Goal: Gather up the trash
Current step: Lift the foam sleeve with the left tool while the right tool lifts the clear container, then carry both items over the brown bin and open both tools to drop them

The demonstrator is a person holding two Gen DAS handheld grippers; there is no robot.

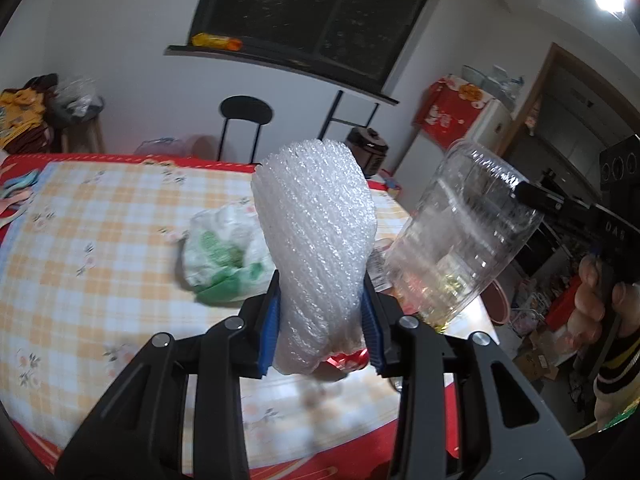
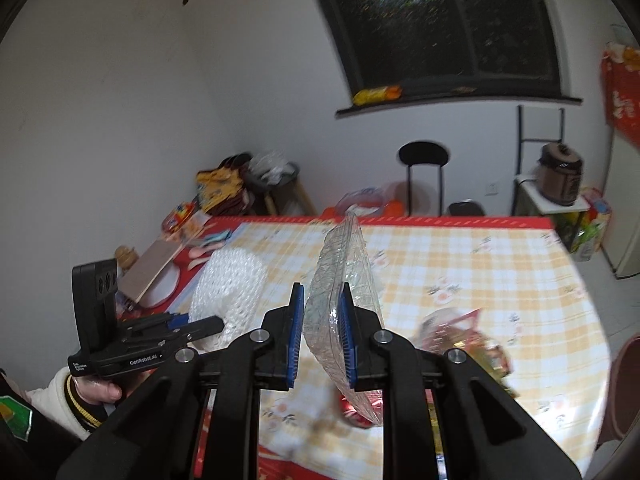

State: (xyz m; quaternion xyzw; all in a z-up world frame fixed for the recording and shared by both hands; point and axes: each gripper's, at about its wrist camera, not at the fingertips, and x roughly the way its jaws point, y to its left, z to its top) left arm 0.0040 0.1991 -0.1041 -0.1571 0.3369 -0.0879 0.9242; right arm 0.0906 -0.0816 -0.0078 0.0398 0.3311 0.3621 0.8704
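Observation:
My left gripper (image 1: 320,320) is shut on a white foam net sleeve (image 1: 316,240) and holds it upright above the checked table (image 1: 100,240). My right gripper (image 2: 320,344) is shut on the wall of a clear plastic container (image 2: 344,280), lifted above the table. The container also shows in the left wrist view (image 1: 460,232), and the foam sleeve in the right wrist view (image 2: 228,284). A crumpled white and green plastic bag (image 1: 224,256) lies on the table behind the sleeve. A red and gold wrapper (image 2: 468,336) and a red item (image 2: 356,412) lie under the container.
A black chair (image 2: 424,176) stands behind the table. A brown rice cooker (image 2: 560,180) sits on a white stand at the right. A pink bin rim (image 1: 502,304) shows past the table's right edge. Clutter (image 2: 192,236) lies at the table's far left corner.

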